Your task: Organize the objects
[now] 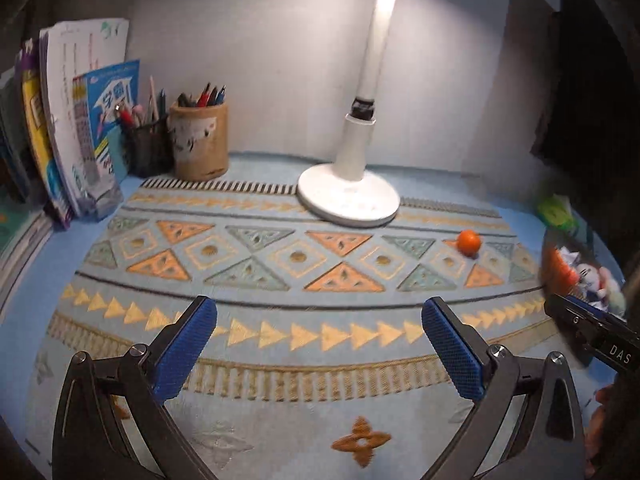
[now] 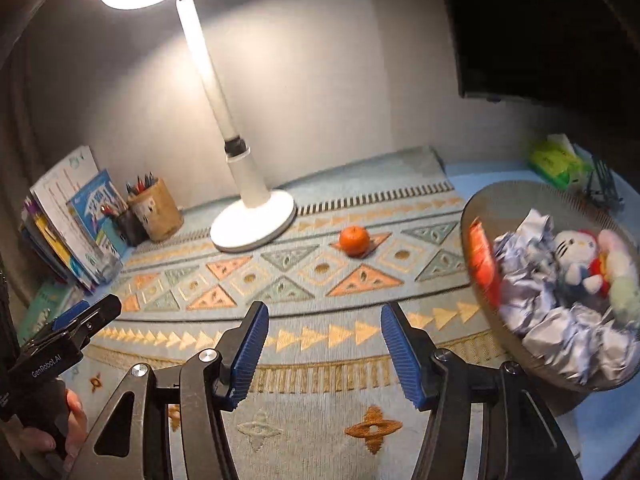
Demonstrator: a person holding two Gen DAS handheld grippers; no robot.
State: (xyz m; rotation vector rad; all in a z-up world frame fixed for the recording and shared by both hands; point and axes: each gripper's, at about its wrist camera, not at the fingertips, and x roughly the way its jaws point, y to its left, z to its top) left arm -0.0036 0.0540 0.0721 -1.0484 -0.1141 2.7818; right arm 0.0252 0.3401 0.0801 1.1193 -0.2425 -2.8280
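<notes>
An orange tangerine (image 1: pixel 469 241) lies on the patterned mat, right of the lamp base; it also shows in the right wrist view (image 2: pixel 354 240). A round mesh basket (image 2: pixel 476 204) at the right holds crumpled paper (image 2: pixel 532 280), a white plush toy (image 2: pixel 576 254) and an orange packet (image 2: pixel 482 260); its blurred edge shows in the left wrist view (image 1: pixel 548 248). My left gripper (image 1: pixel 319 314) is open and empty above the mat's front. My right gripper (image 2: pixel 323 322) is open and empty, well short of the tangerine.
A white desk lamp (image 1: pixel 348 196) stands mid-back. Two pen holders (image 1: pixel 199 140) and upright books (image 1: pixel 80 120) fill the back left. A green tissue pack (image 2: pixel 554 160) lies at the back right. The wall runs behind.
</notes>
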